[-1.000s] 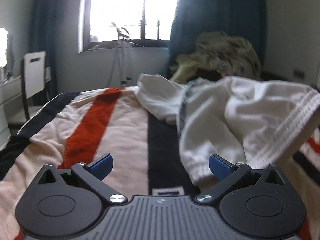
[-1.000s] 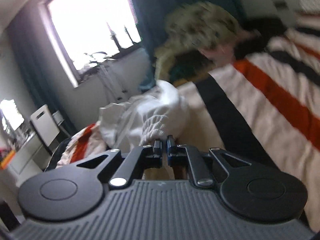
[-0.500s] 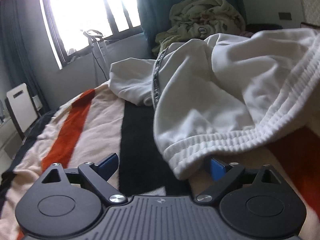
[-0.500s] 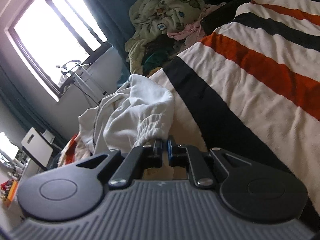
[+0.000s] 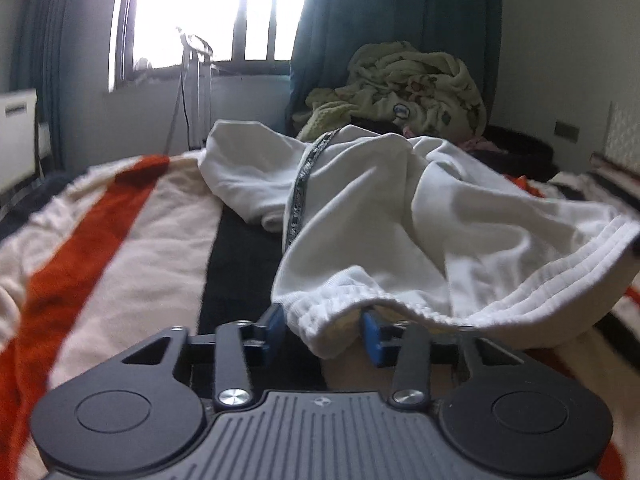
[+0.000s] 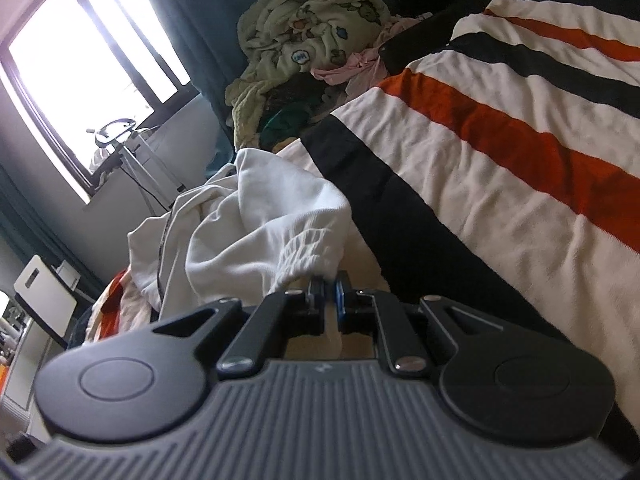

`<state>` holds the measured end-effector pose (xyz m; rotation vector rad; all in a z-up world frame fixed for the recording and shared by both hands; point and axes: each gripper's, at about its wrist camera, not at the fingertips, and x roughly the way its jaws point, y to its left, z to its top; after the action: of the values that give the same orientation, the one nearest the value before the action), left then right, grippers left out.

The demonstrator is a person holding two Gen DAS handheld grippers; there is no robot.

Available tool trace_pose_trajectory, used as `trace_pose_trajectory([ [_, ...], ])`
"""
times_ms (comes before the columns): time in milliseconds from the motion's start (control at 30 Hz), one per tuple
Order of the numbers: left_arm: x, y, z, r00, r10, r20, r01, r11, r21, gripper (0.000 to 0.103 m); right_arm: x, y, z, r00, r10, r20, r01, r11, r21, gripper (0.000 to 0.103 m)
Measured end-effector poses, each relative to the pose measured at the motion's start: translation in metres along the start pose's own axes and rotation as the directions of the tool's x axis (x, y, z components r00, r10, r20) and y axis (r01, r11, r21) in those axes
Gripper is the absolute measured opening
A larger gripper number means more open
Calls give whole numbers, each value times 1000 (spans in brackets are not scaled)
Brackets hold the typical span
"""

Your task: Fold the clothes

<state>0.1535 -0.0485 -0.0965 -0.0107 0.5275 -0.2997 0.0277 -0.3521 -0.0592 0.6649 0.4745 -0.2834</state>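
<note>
Pinching the white garment (image 6: 256, 232), right gripper (image 6: 329, 294) jaws grip its hem; left gripper (image 5: 323, 326) jaws straddle its cuff, spread.

White garment (image 5: 400, 208); orange-black-cream striped blanket (image 5: 132, 240).

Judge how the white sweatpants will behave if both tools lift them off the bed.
Likely floppy: the white sweatpants lie bunched in soft folds. The middle would probably sag, gripped only at edges by the left tool and right tool.

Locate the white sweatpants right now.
The white sweatpants lie bunched on the striped blanket, centre-right in the left wrist view. One cuff sits between the left gripper's fingers; the right gripper pinches another edge.
</note>
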Motion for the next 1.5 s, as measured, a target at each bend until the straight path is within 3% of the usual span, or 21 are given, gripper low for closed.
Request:
trace_pose_trajectory([
  [133,1,12,-5,999,-31,-8,30,995,-91,25,-1,-1,-1,1000,-11,-4,11,1000,0,10],
  [233,8,7,-8,1000,-1,-10,0,998,-57,25,0,2,-3,999,-49,8,50,998,-39,10],
  [333,18,4,-10,999,47,-5,-48,999,-17,54,5,0,-5,993,-114,5,114,992,-46,11],
  [400,25,11,-7,999,53,2,-53,997,-50,57,9,-2,-7,989,-146,-5,146,988,-46,11],
  [433,28,18,-5,999,40,4,-39,994,-98,56,11,-3,-8,987,-158,-13,157,986,-48,11],
  [500,30,31,-2,1000,19,20,-15,982,-187,43,15,-5,-10,983,-179,-30,177,983,-52,11],
  [567,24,37,4,999,-3,54,14,976,-216,18,21,-3,-15,983,-172,-65,167,983,-75,13],
  [667,-3,44,17,987,26,158,15,968,-252,16,23,2,-25,985,-130,-110,120,988,-95,17],
  [767,-40,55,30,962,66,266,18,953,-302,13,25,13,-36,981,-15,-192,-9,993,-122,17],
  [800,-53,61,35,952,81,294,15,950,-313,12,25,15,-39,972,35,-231,-59,993,-99,17],
  [867,-81,74,44,938,109,328,4,945,-328,11,25,16,-50,934,151,-323,-165,986,-15,17],
  [967,-107,92,51,941,142,309,-43,951,-305,11,23,22,-68,866,256,-430,-268,963,33,17],
  [1033,-117,104,53,948,164,273,-85,956,-281,11,17,28,-74,847,283,-450,-306,952,23,17],
  [1167,-105,126,45,983,159,97,-137,970,-201,11,10,34,-72,854,290,-432,-324,946,-5,18],
  [1200,-103,131,42,987,146,68,-131,972,-193,12,10,33,-71,859,283,-427,-313,950,0,28],
  [1233,-103,137,38,991,128,42,-117,973,-200,12,12,30,-70,861,280,-424,-300,954,19,45],
  [1300,-106,148,27,996,91,-8,-90,966,-241,19,14,22,-68,865,282,-415,-279,958,69,70],
  [1433,-121,171,10,997,24,-77,-52,921,-385,44,20,19,-64,861,321,-395,-293,947,131,73],
  [1500,-128,184,8,999,-9,-44,-12,887,-461,54,26,21,-63,862,333,-382,-299,943,148,73],
])
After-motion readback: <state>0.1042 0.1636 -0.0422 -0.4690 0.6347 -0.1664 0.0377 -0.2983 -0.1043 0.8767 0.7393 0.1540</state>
